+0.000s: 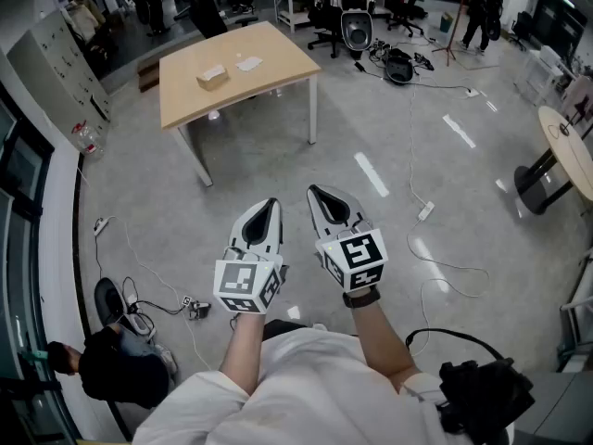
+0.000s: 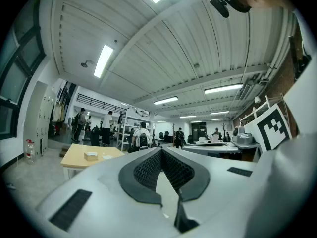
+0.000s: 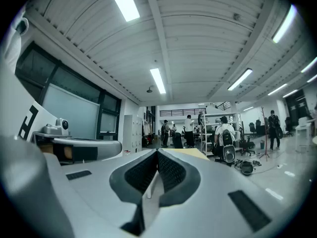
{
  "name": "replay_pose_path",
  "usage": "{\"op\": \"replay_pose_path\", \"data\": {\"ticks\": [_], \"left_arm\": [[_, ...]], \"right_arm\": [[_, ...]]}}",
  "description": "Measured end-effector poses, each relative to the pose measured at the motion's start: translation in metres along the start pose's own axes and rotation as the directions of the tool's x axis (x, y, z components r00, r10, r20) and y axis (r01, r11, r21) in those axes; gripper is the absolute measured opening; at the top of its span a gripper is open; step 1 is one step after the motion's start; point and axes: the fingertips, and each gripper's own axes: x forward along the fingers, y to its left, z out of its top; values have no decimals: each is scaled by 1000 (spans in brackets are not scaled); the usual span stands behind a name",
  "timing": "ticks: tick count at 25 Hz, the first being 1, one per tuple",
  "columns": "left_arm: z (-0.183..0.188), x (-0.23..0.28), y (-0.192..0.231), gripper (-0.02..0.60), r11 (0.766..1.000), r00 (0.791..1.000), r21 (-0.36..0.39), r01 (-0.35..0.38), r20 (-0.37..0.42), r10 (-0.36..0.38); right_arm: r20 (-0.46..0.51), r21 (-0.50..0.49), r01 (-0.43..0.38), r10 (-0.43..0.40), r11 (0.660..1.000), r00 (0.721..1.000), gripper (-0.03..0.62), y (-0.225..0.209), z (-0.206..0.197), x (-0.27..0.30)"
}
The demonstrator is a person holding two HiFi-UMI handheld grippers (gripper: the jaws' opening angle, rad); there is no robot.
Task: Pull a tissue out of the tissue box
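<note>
The tissue box (image 1: 212,75) is a small tan box on a light wooden table (image 1: 269,49) across the room, with a loose white tissue (image 1: 248,63) lying beside it. In the left gripper view the tissue box (image 2: 90,155) shows small at the far left on the table (image 2: 79,161). Both grippers are held level close to my body, far from the table. My left gripper (image 1: 269,205) (image 2: 161,150) is shut with its tips touching and nothing between them. My right gripper (image 1: 321,194) (image 3: 157,152) is shut and empty too; part of the table top (image 3: 190,153) shows beyond it.
Grey floor lies between me and the table. Cables (image 1: 431,207) and a power strip trail across the floor at right. A round table (image 1: 570,146) stands at the right edge, lockers (image 1: 60,63) along the left wall, office chairs (image 1: 357,21) and people beyond the table. A person crouches at bottom left (image 1: 111,364).
</note>
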Motion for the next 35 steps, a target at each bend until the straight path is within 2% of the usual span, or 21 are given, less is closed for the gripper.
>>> {"op": "replay_pose_path", "data": {"ticks": [6, 15, 20, 24, 26, 29, 30, 32, 35], "left_arm": [[-15, 21, 1, 2, 1000, 999, 11, -16, -29, 16], [-35, 97, 55, 2, 1000, 999, 12, -28, -42, 28], [-19, 162, 108, 2, 999, 999, 30, 20, -49, -18], [-16, 206, 169, 2, 1000, 998, 9, 17, -59, -16], [-8, 220, 191, 2, 999, 999, -26, 31, -21, -32], [11, 235, 229, 2, 997, 995, -72, -25, 93, 32], [12, 240, 240, 2, 996, 993, -78, -42, 110, 50], [6, 251, 259, 2, 994, 993, -92, -54, 100, 63], [-3, 267, 275, 2, 992, 996, -126, -25, 82, 35]], "right_arm": [[10, 75, -26, 25, 997, 1000, 3, -17, -13, 10], [-29, 39, -25, 26, 999, 999, 3, -46, -28, 82], [-19, 15, -17, 17, 1000, 1000, 3, -73, 1, 164], [15, -28, -25, 26, 999, 1000, 3, -79, 20, 235], [14, -40, -35, 35, 999, 999, 3, -78, 22, 265], [12, -35, -35, 35, 999, 999, 3, -83, 22, 307], [17, -30, -29, 29, 999, 999, 3, -86, 21, 318], [25, -25, -21, 22, 999, 999, 3, -90, 17, 337], [15, -30, -50, 50, 998, 999, 3, -92, 12, 363]]}}
